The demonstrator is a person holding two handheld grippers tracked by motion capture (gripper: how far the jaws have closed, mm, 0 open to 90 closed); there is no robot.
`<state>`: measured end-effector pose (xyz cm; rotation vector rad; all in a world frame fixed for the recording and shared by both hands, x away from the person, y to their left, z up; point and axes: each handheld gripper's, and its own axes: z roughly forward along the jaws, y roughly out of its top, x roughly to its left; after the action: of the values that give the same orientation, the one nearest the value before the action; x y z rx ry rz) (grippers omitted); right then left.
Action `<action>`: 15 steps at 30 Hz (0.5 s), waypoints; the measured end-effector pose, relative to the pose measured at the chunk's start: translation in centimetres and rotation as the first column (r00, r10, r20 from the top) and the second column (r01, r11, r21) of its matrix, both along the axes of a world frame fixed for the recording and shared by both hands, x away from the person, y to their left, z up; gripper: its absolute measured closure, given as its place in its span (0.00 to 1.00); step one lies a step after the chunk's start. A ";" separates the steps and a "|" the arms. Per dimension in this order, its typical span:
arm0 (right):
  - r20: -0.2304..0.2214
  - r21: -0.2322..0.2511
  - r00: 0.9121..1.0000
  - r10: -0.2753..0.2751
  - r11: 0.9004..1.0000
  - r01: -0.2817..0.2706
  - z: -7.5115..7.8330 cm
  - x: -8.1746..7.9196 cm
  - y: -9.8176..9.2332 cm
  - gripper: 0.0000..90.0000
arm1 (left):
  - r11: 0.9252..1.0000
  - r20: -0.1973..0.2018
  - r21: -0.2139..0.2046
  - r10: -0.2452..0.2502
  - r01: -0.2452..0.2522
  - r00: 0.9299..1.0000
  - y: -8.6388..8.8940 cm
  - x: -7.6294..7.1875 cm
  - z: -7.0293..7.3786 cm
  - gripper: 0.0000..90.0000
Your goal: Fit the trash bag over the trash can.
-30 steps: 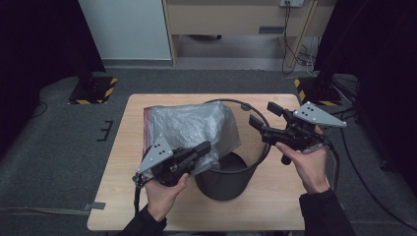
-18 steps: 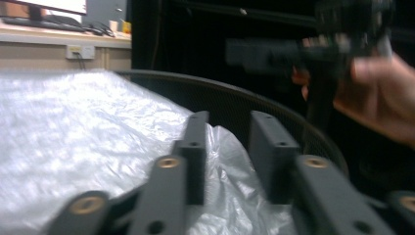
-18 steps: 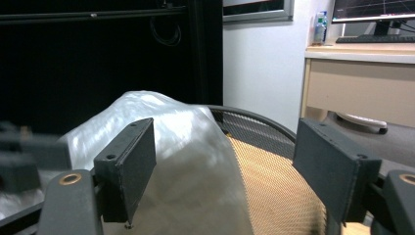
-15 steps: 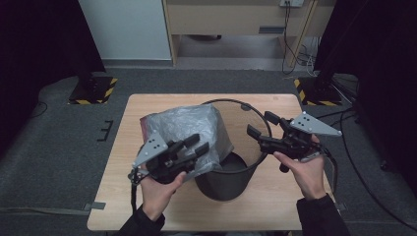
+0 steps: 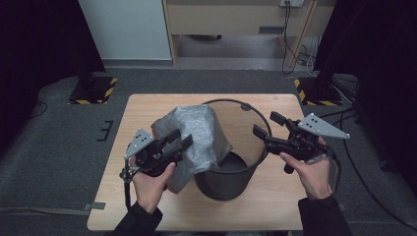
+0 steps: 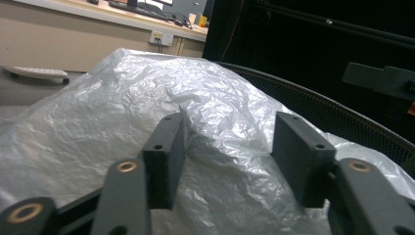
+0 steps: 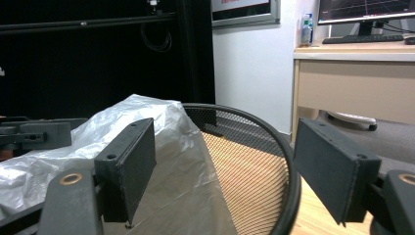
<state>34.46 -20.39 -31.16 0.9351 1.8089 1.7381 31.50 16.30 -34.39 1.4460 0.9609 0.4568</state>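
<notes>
Two claws stand open — the left claw (image 5: pixel 178 139), just opened, grips nothing beside the plastic bag (image 5: pixel 196 132) draped over the mesh bin (image 5: pixel 231 177); the right claw (image 5: pixel 269 125) straddles its rim.

Plastic bag (image 5: pixel 194 140) draped over bin (image 5: pixel 231 172) rim, L side.

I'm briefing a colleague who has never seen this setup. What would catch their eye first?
Most striking is the black mesh bin standing mid-table, with a crinkled translucent plastic bag draped over its left rim and down onto the wooden table. The left gripper sits against the bag; its jaws have just been opening and stand apart with plastic bulging between them. The right gripper has its jaws open at the bin's right rim.
</notes>
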 end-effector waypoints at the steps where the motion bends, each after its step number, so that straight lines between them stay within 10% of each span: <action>1: -0.001 -0.001 1.000 -0.001 1.000 0.001 0.0 0.0 -0.1 0.27 | 1.000 0.002 0.007 0.006 -0.006 1.000 -0.1 0.0 0.1 0.57; 9: -0.007 0.000 1.000 -0.003 1.000 0.003 -0.2 0.2 -0.2 0.28 | 1.000 0.072 -0.012 -0.002 0.003 0.997 1.3 1.0 1.0 0.96; 15: -0.003 0.003 1.000 0.009 1.000 -0.009 -0.3 0.3 -0.1 0.29 | 0.990 0.179 0.017 -0.142 0.142 0.973 -1.1 -0.2 1.6 1.00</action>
<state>34.73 -20.53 -31.50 0.9331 1.8155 1.7461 31.34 15.19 -32.74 1.4399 0.7076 0.4750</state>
